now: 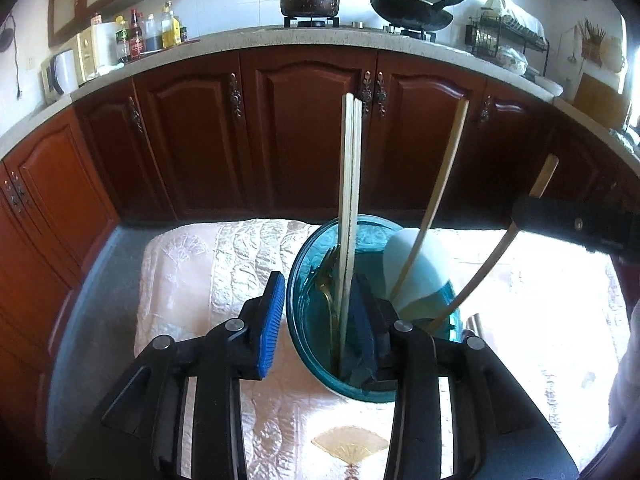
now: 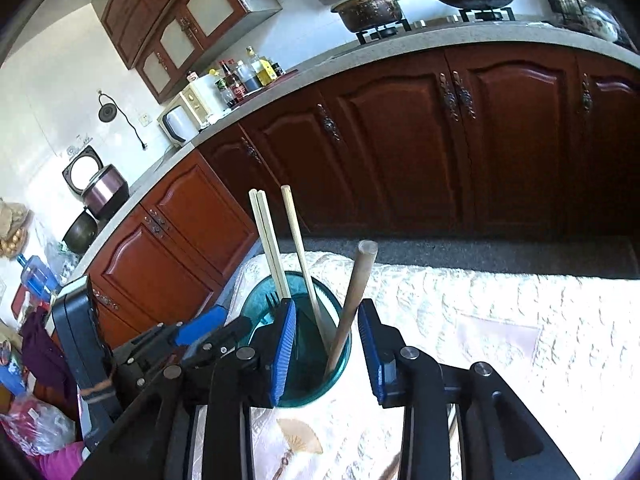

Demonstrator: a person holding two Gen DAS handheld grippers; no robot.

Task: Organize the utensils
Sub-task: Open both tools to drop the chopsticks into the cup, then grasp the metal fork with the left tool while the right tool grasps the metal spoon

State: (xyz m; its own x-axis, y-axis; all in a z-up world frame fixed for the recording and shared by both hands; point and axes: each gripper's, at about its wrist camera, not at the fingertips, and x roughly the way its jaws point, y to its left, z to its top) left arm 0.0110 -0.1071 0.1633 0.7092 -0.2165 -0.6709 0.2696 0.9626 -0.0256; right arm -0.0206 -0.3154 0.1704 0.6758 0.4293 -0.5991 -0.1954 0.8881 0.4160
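We read no lettering on the distant bottle labels (image 1: 136, 36), teal glass holder (image 1: 304, 264) on the desk's cloth (image 1: 224, 264) holding chopsticks (image 1: 350, 184), left tongs (image 1: 320, 312) parted astride its rim at nine o'clock, right tongs (image 2: 326, 340) parted around a wooden handle (image 2: 354, 300), gripping nothing, fork (image 1: 326, 280) half hidden.

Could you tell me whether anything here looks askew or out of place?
Nothing is spilled or damaged. The chopsticks and wooden handle lean at different angles in the teal container, and a fork stands tines-up among them.
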